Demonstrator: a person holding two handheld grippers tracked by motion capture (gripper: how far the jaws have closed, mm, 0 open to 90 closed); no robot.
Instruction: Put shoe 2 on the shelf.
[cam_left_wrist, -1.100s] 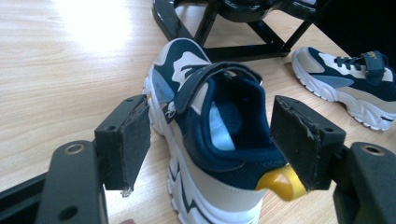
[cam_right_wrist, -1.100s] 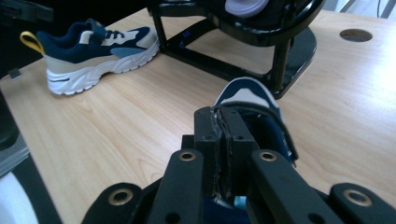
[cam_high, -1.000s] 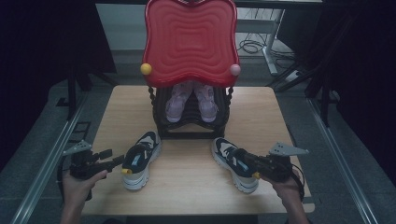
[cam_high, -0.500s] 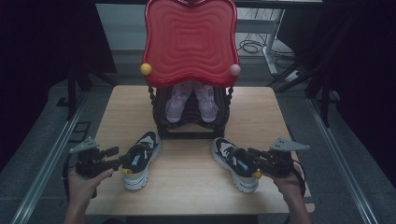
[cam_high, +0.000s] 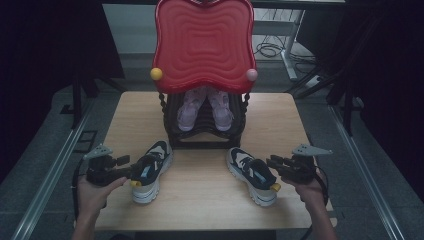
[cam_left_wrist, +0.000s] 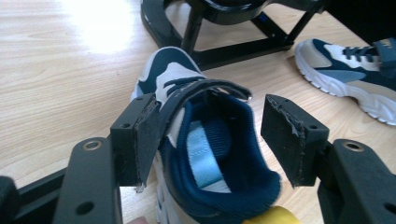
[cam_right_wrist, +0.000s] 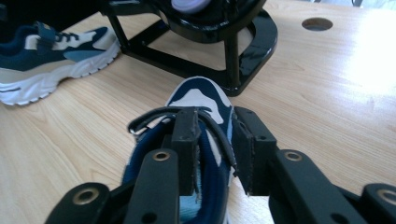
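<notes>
Both sneakers are lying toe-first toward the black rack, the left gripper closing, pads still clear, around the left sneaker collar, the right gripper loosening across the right sneaker side wall.

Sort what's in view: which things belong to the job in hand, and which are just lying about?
In the job: left sneaker, right sneaker, left gripper, right gripper.
Lying about: black rack, pink shoes, red tray, table.
</notes>
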